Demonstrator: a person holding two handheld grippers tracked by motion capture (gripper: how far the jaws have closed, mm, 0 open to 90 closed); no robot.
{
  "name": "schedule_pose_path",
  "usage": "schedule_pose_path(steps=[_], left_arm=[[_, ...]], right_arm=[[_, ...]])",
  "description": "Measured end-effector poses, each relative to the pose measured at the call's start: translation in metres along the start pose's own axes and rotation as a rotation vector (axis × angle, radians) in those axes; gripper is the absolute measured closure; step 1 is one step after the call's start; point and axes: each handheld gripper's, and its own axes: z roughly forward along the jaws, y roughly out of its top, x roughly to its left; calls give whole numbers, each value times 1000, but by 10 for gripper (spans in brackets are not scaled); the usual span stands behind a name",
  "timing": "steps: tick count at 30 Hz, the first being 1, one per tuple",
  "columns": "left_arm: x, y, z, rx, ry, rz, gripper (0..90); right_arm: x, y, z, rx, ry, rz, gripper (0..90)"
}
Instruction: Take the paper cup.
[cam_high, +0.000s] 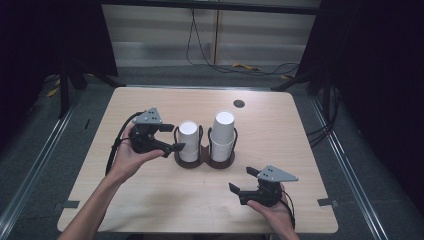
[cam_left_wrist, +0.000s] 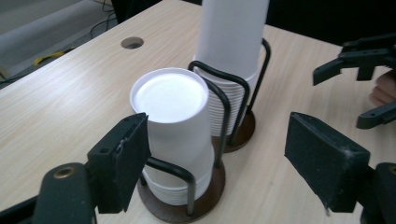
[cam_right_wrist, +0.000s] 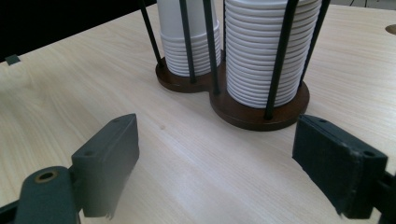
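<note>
While the left gripper (cam_high: 169, 137) stands wide beside the shorter cup stack (cam_high: 188, 141) in the twin holder (cam_high: 204, 161) at mid-table, centre both pads on the top cup, close gently, lift straight, keeping the open right gripper (cam_high: 243, 182) clear.

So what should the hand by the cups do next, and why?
Probably close the left hand-held gripper gently on the shorter cup stack. Its jaws are open, one pad sits beside the top cup, the other is still apart. The right hand-held gripper waits open near the table's front edge.

pale wood table (cam_high: 150, 200), grey floor (cam_high: 30, 150), dark curtains (cam_high: 380, 75), loose cables (cam_high: 210, 60)
</note>
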Motion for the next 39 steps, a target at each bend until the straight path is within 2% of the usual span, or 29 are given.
schedule_pose_path(steps=[2,5,6,7,9,11,12,13,14,19,22,23,26,30,31,34,35,37,38,39], left_arm=[[3,4,3,18,2,-5,220],[6,7,6,18,0,-12,219],[7,9,8,31,-9,-20,219],[9,12,12,69,-4,-16,218],[10,13,14,73,1,-11,210],[11,16,16,75,4,-24,188],[10,19,18,96,25,-2,197],[10,19,18,96,25,-2,200],[11,21,20,92,10,-6,200],[14,28,28,113,-5,0,207],[14,33,34,142,1,34,227],[14,34,35,146,-9,36,228],[15,38,38,181,9,59,238],[20,41,42,191,1,44,238],[21,42,43,210,-4,58,238],[24,42,44,219,-16,44,241],[25,42,46,241,-20,55,243],[25,42,47,241,-22,51,247],[25,43,50,267,-17,56,247],[25,43,50,267,-17,56,247]], right_arm=[[-1,-1,0,1,-2,3,151],[-3,-1,1,1,-3,15,151],[-3,-1,1,2,0,20,151],[-3,-1,2,3,-1,19,152],[-3,-1,2,6,0,15,152],[-3,-2,1,13,0,15,153],[-3,-2,1,14,-4,23,153],[-3,-2,1,14,-4,23,153],[-4,-3,2,14,-2,29,152],[-5,-3,3,23,-4,36,151],[-5,-4,3,27,-1,41,151],[-5,-4,4,28,3,45,151],[-5,-4,4,28,2,41,151],[-5,-4,3,31,4,42,151],[-4,-4,3,33,4,43,151],[-5,-4,2,28,9,43,151],[-5,-4,2,25,11,45,151],[-6,-4,2,26,10,44,151],[-6,-4,2,27,11,43,151],[-6,-4,2,27,11,43,151]])
